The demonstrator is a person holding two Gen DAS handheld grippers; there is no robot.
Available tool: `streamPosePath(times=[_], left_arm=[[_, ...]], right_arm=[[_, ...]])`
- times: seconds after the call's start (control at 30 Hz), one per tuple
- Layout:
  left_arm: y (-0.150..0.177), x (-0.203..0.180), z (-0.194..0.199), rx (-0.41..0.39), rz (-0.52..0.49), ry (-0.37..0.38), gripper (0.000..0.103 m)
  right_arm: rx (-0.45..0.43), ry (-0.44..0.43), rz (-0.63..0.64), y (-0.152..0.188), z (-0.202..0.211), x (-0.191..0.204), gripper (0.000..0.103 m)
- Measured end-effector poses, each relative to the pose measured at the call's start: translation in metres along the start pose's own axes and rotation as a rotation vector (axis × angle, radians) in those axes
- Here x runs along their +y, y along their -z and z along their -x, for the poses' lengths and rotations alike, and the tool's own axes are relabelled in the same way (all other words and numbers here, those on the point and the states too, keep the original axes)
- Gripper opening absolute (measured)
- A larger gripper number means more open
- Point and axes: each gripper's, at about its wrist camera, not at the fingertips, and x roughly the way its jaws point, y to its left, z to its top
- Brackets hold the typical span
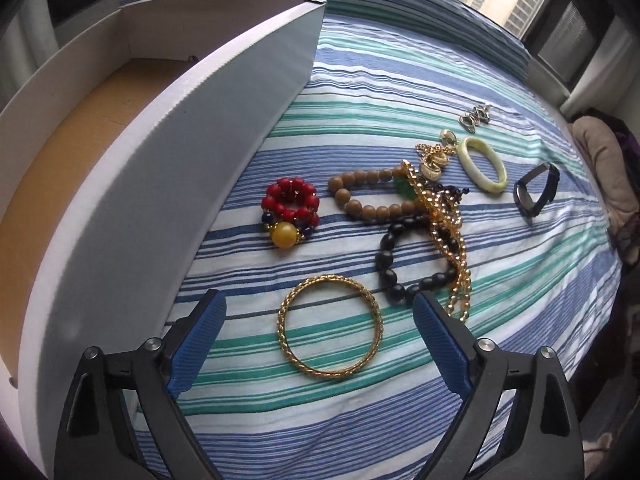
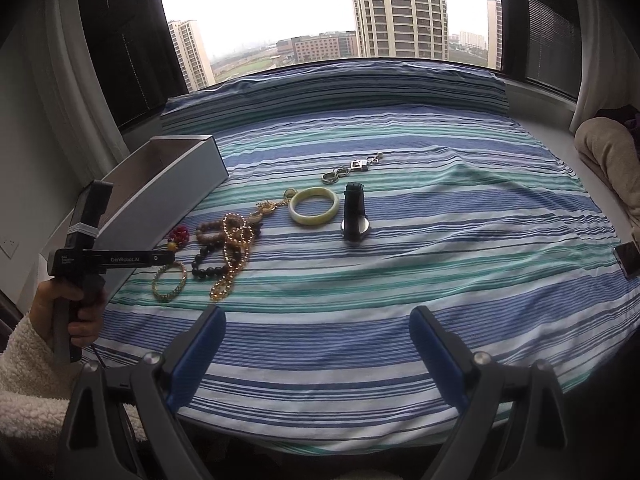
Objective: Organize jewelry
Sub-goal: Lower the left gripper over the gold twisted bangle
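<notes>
**Both tools open over the bed; jewelry loose on the striped sheet**

Left tool [image 1: 320, 304]: jaws spread wide, holding nothing. It hangs just above the gold bangle [image 1: 330, 327], which lies flat on the striped bedsheet [image 1: 360, 420] between the two blue pads [image 1: 198, 342], touching neither. In the right wrist view the left tool's handle is gripped by the person's left hand [image 2: 68, 312], in a fleecy white sleeve.

Right tool [image 2: 316, 320]: jaws also wide apart, empty, over bare sheet and well apart from the jewelry.

Near row, beyond the bangle: a black bead bracelet [image 1: 404, 260] with a gold chain necklace [image 1: 448, 240] draped across its right side. Left of these sits a red bead bracelet [image 1: 291, 206] with one large yellow bead [image 1: 284, 233], apart from the rest.

Middle: a tan wooden bead bracelet [image 1: 364, 196], its right end under the gold chain. A small green piece shows at the crossing; cannot tell what it belongs to.

Further out: a pale green jade bangle [image 1: 483, 165] lying flat, just beside the gold pendant end of the chain. To its right a black wristwatch [image 2: 354, 214], resting on its side, separate. Farthest, a silver linked piece [image 2: 352, 170], lying alone.

Left side: an open white box [image 1: 168, 168] with a brown cardboard floor, on the bed beside the red bracelet; its near wall runs alongside the left tool. Whether anything lies in the box: cannot tell.

Far edge: pillow in the same stripe, then the window [image 2: 320, 12].
</notes>
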Motion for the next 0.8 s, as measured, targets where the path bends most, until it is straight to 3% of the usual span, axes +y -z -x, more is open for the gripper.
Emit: streamPosePath(times=[0.1, 0.3, 0.4, 0.57, 0.67, 0.73, 0.8], left_arm=[[0.011, -0.005, -0.006, 0.026, -0.039, -0.015, 0.095], [0.019, -0.025, -0.031, 0.039, -0.130, -0.118, 0.094], [0.023, -0.028, -0.027, 0.011, -0.156, -0.117, 0.069], [0.021, -0.025, -0.015, 0.008, -0.114, -0.113, 0.070], [0.023, -0.025, -0.001, -0.016, -0.079, -0.091, 0.070], [0.025, -0.024, 0.008, -0.035, -0.059, -0.087, 0.070], [0.028, -0.024, 0.014, -0.045, -0.032, -0.080, 0.070]], right_arm=[[0.016, 0.006, -0.037, 0.000, -0.006, -0.009, 0.095], [0.028, -0.027, -0.032, -0.005, -0.012, -0.004, 0.095], [0.011, -0.005, -0.022, -0.004, -0.005, -0.006, 0.095], [0.006, 0.020, -0.060, -0.010, -0.011, -0.026, 0.095], [-0.047, 0.010, -0.031, -0.028, -0.028, -0.044, 0.095], [0.000, -0.028, 0.006, -0.042, -0.060, -0.054, 0.095], [0.104, -0.133, 0.000, -0.051, -0.101, -0.059, 0.095]])
